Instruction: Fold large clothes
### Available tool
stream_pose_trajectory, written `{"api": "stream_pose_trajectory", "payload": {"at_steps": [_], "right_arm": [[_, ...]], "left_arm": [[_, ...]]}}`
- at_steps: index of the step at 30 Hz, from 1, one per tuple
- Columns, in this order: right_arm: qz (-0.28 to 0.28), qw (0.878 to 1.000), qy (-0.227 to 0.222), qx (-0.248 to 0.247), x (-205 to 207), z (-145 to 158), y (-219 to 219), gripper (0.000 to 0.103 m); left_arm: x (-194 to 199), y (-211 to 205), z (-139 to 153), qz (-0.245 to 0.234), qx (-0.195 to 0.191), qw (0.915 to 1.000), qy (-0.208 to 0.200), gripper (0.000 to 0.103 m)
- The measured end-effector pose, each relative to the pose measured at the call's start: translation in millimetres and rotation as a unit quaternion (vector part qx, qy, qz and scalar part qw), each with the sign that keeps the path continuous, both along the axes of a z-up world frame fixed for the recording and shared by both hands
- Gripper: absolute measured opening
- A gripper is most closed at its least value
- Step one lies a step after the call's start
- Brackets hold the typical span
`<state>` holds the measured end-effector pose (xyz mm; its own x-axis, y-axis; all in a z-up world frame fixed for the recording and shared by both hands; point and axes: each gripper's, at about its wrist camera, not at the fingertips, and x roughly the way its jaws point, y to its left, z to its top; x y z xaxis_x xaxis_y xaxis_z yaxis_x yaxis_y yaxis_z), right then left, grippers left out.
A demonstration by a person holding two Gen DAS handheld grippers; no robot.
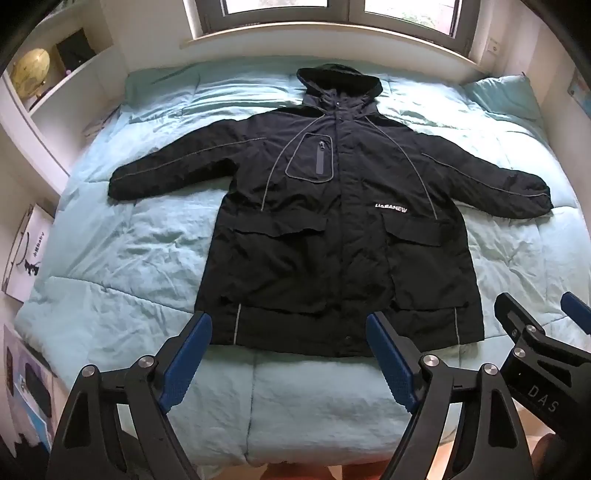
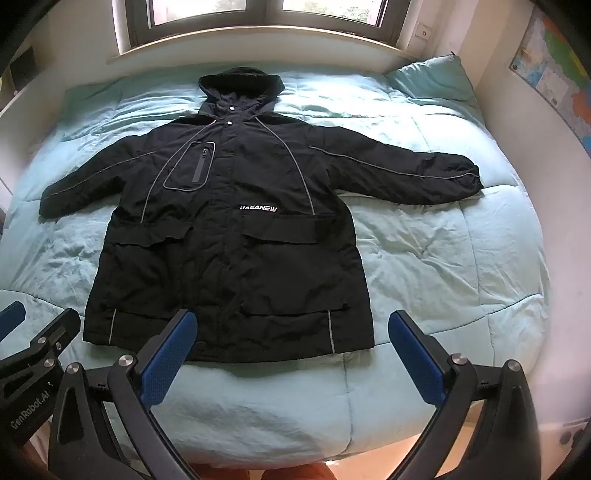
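Observation:
A large black hooded jacket [image 1: 332,229] lies flat, front up, on the bed, sleeves spread to both sides and hood toward the window. It also shows in the right wrist view [image 2: 229,240]. My left gripper [image 1: 288,354] is open and empty, held above the bed's near edge just short of the jacket's hem. My right gripper [image 2: 291,354] is open and empty, also just short of the hem, toward its right half. The right gripper shows at the left wrist view's right edge [image 1: 535,325]; the left gripper shows at the right wrist view's left edge [image 2: 37,332].
The bed is covered by a light teal quilt [image 1: 129,258], with a teal pillow [image 2: 432,77] at the far right. A window [image 1: 332,18] is behind the bed. White shelves with a globe [image 1: 31,70] stand at left. A map [image 2: 554,74] hangs on the right wall.

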<state>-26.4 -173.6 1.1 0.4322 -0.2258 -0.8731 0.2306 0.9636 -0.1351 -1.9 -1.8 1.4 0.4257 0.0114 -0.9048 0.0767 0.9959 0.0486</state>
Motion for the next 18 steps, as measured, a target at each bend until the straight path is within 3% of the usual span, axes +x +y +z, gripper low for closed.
{"api": "stream_pose_trajectory", "payload": {"at_steps": [8,18], "right_arm": [[0.0,1.0,0.0,0.001,-0.7,0.2,0.4,0.103],[0.001,1.0,0.003,0.002,-2.1,2.0,5.3,0.103]], "left_arm": [[-4.6,2.2,-0.2,-0.006,-0.005,1.0,0.004,0.086],[-3.7,6.3,0.9,-0.007,-0.007,0.9997,-0.022,0.086]]}}
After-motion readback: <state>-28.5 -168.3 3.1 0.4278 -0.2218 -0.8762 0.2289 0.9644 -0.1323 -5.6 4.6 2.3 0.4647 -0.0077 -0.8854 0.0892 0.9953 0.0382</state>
